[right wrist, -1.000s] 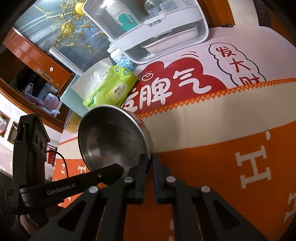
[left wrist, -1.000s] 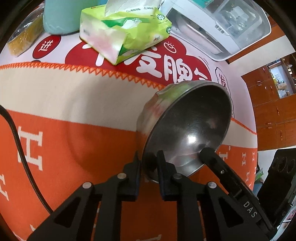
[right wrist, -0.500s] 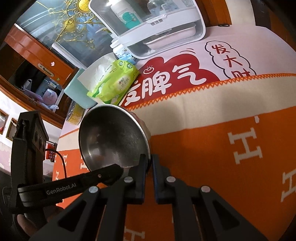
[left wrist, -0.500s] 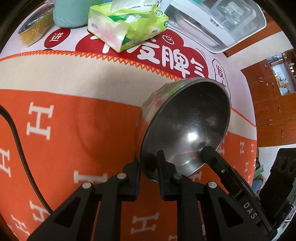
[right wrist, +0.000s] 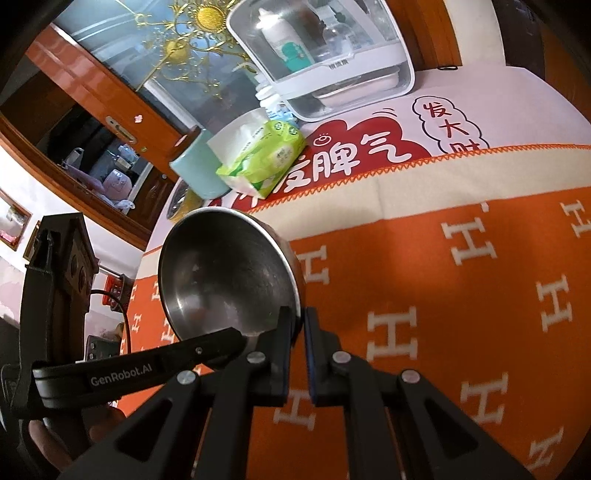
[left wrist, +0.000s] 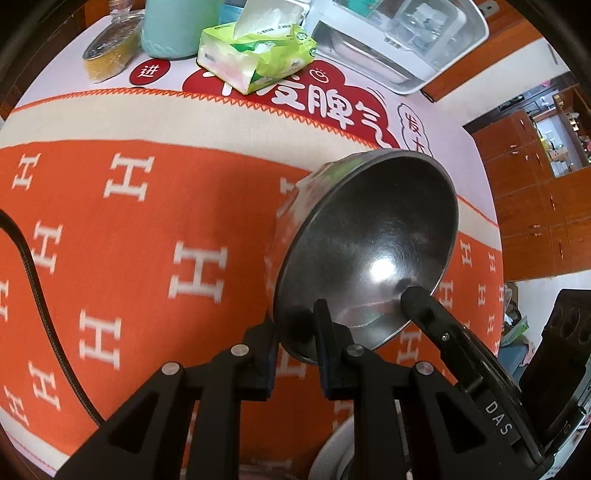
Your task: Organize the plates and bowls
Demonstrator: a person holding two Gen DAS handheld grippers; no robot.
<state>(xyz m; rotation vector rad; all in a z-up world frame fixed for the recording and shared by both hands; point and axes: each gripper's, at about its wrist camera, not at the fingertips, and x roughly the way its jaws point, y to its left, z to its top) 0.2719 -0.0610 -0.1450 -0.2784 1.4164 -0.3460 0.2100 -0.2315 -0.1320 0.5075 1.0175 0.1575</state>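
Steel bowl [left wrist: 369, 243] gripped at its rim from two sides, tilted above the orange cloth [left wrist: 147, 229].

Left gripper [left wrist: 295, 332] is clamped on the bowl's near rim; right gripper [right wrist: 299, 332] pinches the opposite edge, one finger inside the bowl. Far beyond lie a teal cup [left wrist: 170, 29], green tissue pack [left wrist: 255, 55] and white container [left wrist: 399, 40].
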